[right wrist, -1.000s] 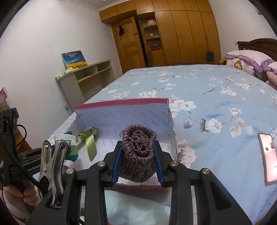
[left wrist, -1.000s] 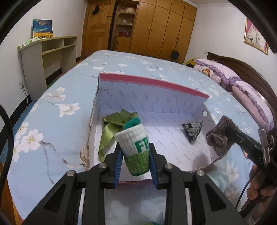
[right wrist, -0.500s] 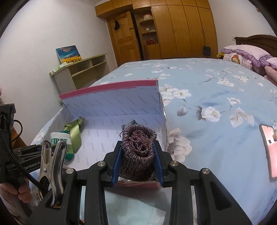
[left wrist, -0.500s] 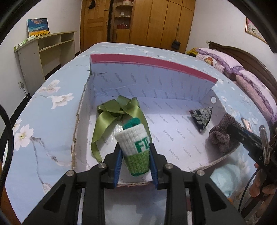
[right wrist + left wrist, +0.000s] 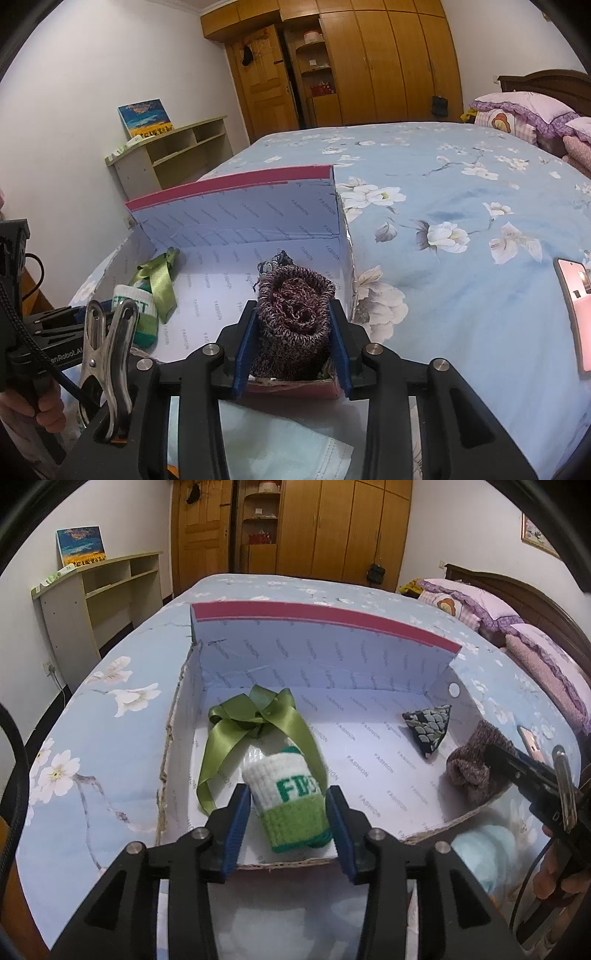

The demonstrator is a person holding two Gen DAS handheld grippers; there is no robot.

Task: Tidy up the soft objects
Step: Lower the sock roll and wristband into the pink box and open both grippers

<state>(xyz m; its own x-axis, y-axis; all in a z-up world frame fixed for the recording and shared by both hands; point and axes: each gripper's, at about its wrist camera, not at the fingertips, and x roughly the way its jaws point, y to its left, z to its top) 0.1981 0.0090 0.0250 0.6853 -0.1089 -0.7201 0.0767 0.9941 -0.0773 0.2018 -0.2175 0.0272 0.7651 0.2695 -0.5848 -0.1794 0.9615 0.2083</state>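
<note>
We counted two rolled socks, one ribbon (image 5: 255, 720) and one pouch (image 5: 428, 727) in the box (image 5: 325, 618). Our left gripper (image 5: 288, 823) had just opened, its pads clear of the green sock (image 5: 288, 797) lying near the front edge. Our right gripper (image 5: 291, 339) was opening around the maroon sock (image 5: 295, 310), pads touching. Only the right view showed the phone (image 5: 580, 310).
</note>
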